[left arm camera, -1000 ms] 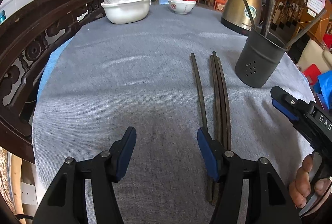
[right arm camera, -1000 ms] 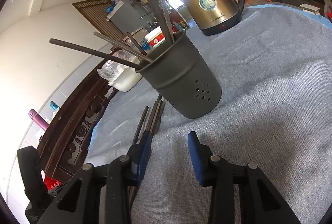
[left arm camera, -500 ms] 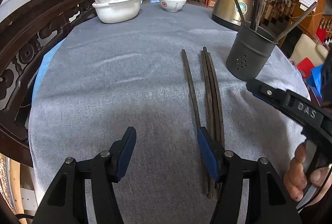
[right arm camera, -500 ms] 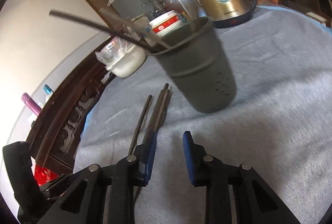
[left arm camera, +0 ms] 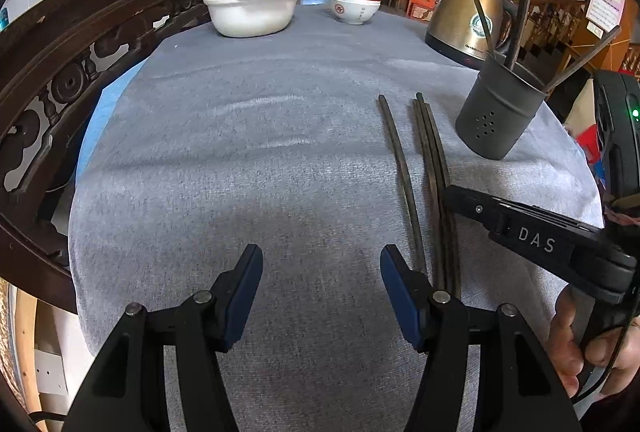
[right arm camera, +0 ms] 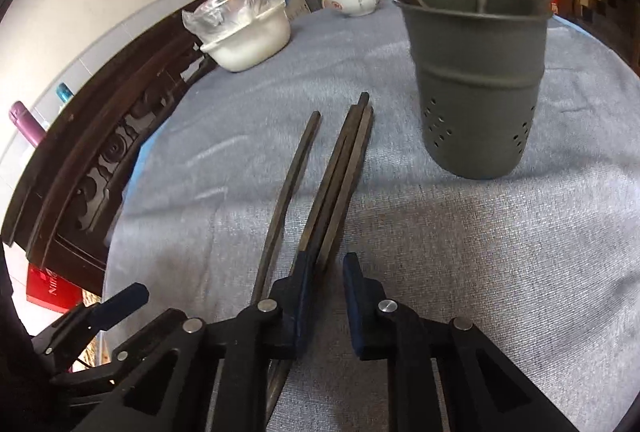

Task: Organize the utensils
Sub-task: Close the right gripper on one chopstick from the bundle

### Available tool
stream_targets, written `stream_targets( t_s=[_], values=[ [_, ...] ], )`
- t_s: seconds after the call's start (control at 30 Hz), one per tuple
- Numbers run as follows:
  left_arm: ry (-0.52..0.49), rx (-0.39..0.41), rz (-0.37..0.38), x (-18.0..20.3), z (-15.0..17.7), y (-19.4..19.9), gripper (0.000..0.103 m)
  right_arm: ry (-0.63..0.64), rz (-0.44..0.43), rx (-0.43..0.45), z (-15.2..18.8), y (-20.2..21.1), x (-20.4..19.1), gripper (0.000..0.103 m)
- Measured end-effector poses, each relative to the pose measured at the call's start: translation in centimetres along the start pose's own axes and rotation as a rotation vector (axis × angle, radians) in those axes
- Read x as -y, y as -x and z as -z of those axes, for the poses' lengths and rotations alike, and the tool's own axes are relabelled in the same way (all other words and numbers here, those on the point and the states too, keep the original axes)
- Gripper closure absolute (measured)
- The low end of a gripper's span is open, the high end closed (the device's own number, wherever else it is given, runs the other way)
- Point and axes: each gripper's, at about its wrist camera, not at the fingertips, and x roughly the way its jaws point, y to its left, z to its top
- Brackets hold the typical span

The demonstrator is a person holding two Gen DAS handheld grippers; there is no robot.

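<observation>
Closing over 3 bunched chopsticks [right arm camera: 340, 176] without clamping them, the right gripper [right arm camera: 325, 296] narrows; the left gripper [left arm camera: 321, 292] gapes empty at its 9 o'clock.

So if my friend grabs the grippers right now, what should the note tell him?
Left gripper: open, empty, low over the cloth beside the loose chopsticks.
Right gripper: jaws have just been closing, nearly shut, down at the near end of the bunched chopsticks; no firm grip visible yet.
Four chopsticks lie on the grey tablecloth, one apart from three bunched.
Done: several chopsticks stand in the grey holder.
Left: lift the four and drop them in the holder.
</observation>
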Motion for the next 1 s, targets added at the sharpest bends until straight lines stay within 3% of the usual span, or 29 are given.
stream_targets(
  t_s=[0.17,0.4,0.57,0.73,0.83,1.0],
  values=[
    [0.003,0.004,0.009,-0.1,0.0,0.2,0.041,0.007,0.044,-0.02,-0.1,0.2,0.4,0.085],
    [-0.003,-0.01,0.02,0.3,0.1,-0.1,0.041,-0.047,0.005,-0.037,-0.2,0.4,1.7,0.085],
    [-0.016,-0.022,0.039,0.9,0.1,-0.2,0.041,-0.016,0.01,-0.056,-0.2,-0.1,0.8,0.084],
    [-0.026,-0.039,0.091,1.3,-0.1,-0.1,0.041,0.002,0.02,-0.062,-0.3,-0.2,0.9,0.089],
    [-0.024,-0.073,0.14,1.5,-0.2,-0.5,0.041,0.033,0.079,-0.056,-0.4,0.1,1.2,0.089],
    [-0.017,-0.128,0.206,2.5,0.0,-1.3,0.041,0.03,0.07,-0.071,-0.4,0.6,2.2,0.089]
  ],
)
